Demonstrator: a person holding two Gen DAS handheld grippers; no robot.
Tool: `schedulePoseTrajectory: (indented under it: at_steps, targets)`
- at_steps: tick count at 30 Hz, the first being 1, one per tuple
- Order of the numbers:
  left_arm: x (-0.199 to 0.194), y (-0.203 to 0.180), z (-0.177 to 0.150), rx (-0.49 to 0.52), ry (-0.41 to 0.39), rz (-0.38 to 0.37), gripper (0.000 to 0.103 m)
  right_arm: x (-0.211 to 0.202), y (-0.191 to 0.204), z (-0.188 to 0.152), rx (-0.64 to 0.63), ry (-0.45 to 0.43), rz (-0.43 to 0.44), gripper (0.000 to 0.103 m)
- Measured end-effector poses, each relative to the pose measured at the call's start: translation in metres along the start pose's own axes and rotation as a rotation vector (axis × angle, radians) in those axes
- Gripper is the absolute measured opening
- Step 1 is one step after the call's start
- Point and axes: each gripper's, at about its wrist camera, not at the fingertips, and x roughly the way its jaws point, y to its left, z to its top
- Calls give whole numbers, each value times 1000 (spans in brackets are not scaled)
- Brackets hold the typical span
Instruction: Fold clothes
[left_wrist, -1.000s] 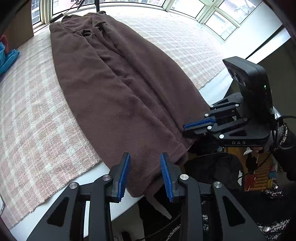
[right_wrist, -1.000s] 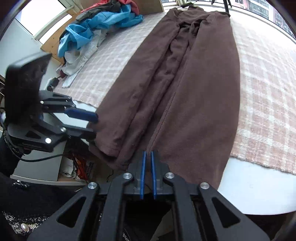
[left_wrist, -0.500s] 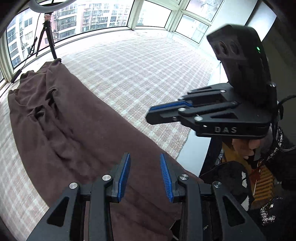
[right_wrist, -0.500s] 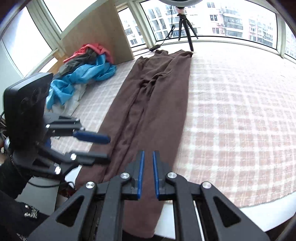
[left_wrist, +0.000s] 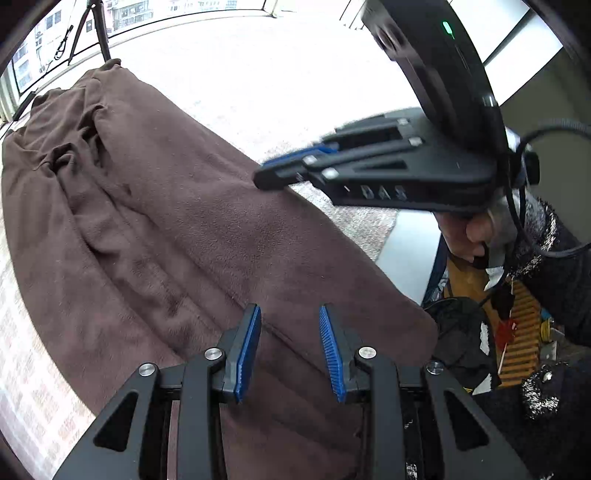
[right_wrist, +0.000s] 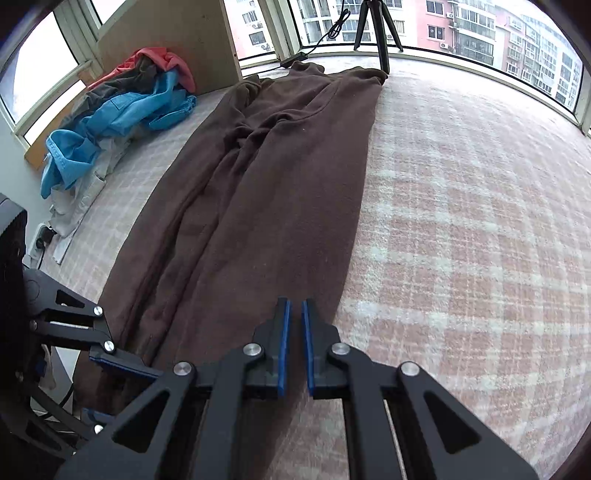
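Daylight from windows, blown-out glare, fisheye edges, perhaps motion blur

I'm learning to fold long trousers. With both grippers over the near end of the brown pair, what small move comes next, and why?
Probably lower the left gripper and close it on the hem of the brown trousers. Its jaws are open with nothing between them, right above that end, while the trousers lie full length on the checked blanket. The right gripper looks nearly shut and empty.
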Motion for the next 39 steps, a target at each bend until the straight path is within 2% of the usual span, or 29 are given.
schedulePoseTrajectory:
  at_steps: [2,6,9,14,16,19,20,26,28,30,36,39]
  targets:
    - [-18,2,-13,-24,-30,18,31,-11,12,-22,-38,27,4,8]
    - [-46,9,-43,-73,-59,81,31,-22,34,-65,-92,76,-55,8]
    - [-52,15,-68,-112,-40,105,31,-35,37,-88,-75,109,-78,8]
    - [-55,19,-105,-178,-17,151,31,-54,54,-127,-118,164,-122,8]
    - [-56,17,-112,-194,-22,158,31,-68,51,-131,-64,155,-93,8]
    - [-55,9,-115,-192,-32,156,31,-87,41,-126,41,46,-72,8]
    - [-55,6,-116,-192,-35,156,31,-83,44,-124,46,37,-63,8]
    - [-52,-6,-111,-158,-43,148,31,-32,73,-115,2,62,0,8]
    - [-56,-6,-114,-158,-46,153,31,-39,89,-117,-77,40,-19,11]
    - [-60,-3,-118,-169,-51,154,31,-53,99,-116,-126,45,15,11]
    - [-59,14,-128,-243,-48,169,31,-59,83,-122,-54,44,-9,11]
    - [-58,17,-131,-250,-39,203,31,-61,74,-126,-12,43,-24,11]
